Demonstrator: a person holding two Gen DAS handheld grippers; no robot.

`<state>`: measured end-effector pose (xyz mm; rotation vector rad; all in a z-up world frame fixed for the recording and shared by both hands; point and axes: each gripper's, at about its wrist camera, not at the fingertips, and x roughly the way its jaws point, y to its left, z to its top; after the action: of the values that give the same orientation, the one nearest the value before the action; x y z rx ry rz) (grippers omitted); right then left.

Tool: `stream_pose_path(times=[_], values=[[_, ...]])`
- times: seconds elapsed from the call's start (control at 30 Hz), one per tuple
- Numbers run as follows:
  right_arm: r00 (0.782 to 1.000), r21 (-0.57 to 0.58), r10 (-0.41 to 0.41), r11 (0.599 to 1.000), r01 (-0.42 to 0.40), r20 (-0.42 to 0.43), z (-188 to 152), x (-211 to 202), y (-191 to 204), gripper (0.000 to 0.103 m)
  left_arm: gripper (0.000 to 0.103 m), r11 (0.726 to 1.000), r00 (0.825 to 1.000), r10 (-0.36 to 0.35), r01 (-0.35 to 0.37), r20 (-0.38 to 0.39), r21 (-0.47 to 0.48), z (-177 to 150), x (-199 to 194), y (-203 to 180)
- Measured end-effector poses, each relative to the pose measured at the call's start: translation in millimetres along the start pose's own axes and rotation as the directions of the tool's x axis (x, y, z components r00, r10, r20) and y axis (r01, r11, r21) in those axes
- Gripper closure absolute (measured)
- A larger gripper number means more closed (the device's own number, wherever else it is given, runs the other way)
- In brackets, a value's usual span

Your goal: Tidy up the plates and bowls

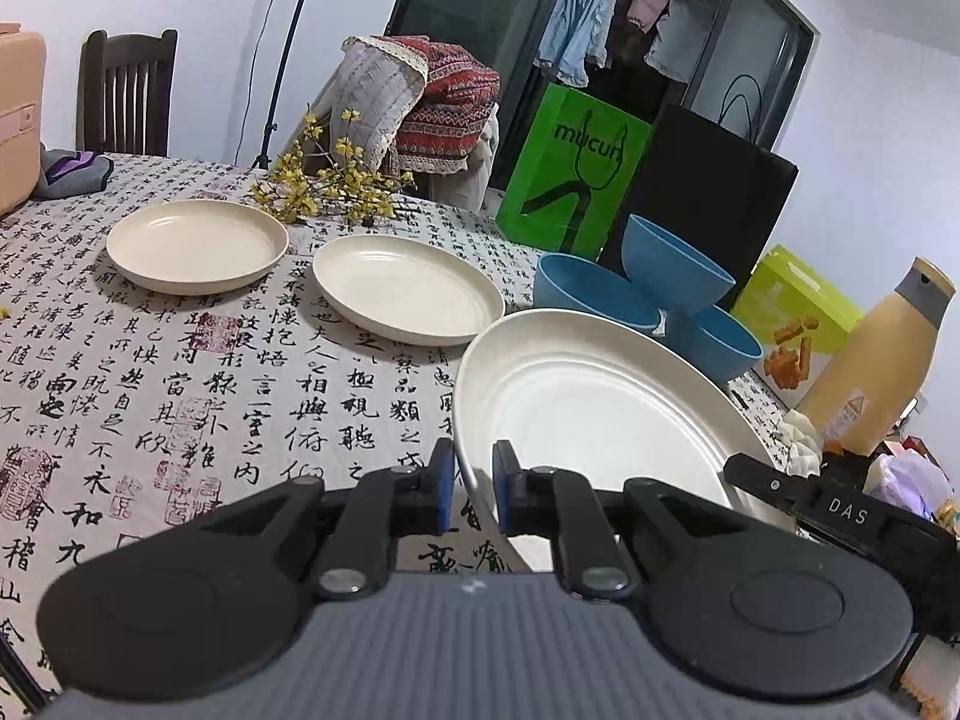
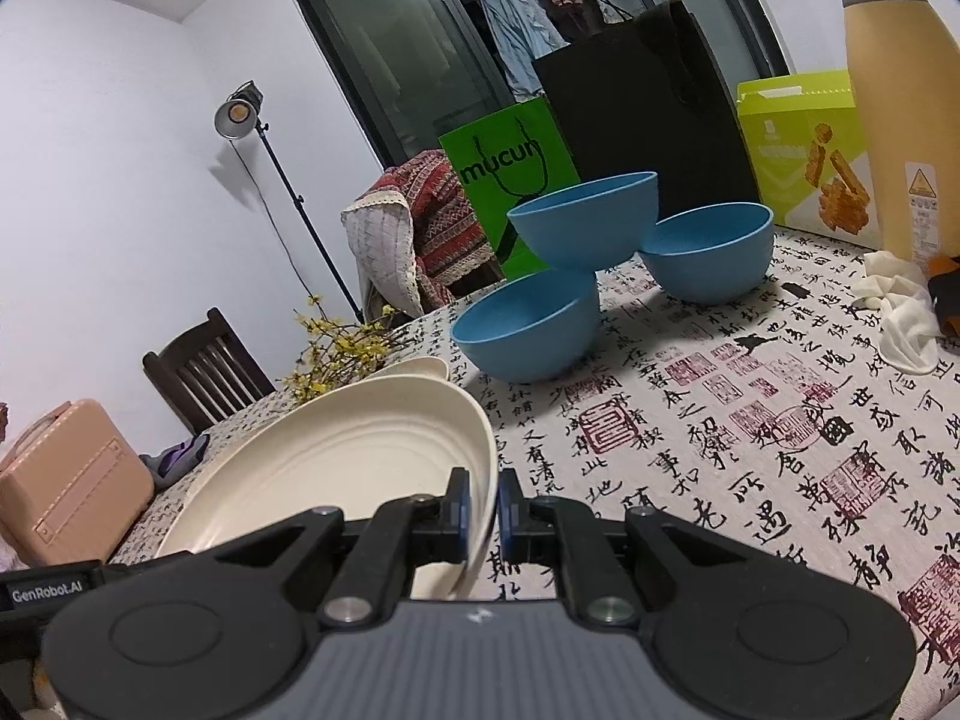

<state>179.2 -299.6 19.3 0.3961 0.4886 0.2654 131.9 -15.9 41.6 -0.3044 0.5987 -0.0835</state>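
Both hand-held grippers, left (image 1: 472, 489) and right (image 2: 483, 510), pinch one cream plate (image 1: 600, 414) by opposite rims. Beyond the plate three blue bowls (image 2: 576, 276) are stacked. Two more cream plates (image 1: 300, 267) lie left of it on the worktop (image 1: 180, 396).

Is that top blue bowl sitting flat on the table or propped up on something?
Propped up. The top blue bowl rests on the rims of two other blue bowls, off the table, and slightly tilted.

One bowl (image 2: 585, 219) sits atop two bowls (image 2: 528, 330), behind the plate (image 2: 336, 462).
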Motion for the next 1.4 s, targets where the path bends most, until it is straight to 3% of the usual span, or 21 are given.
stream_pose_path(times=[1.4], values=[[0.996,-0.003,-0.049,0.999,0.049,-0.078,-32,30,-27,0.094,0.089,1.0,0.995,0.026,-0.025,-0.101,0.014,-27,44,5]])
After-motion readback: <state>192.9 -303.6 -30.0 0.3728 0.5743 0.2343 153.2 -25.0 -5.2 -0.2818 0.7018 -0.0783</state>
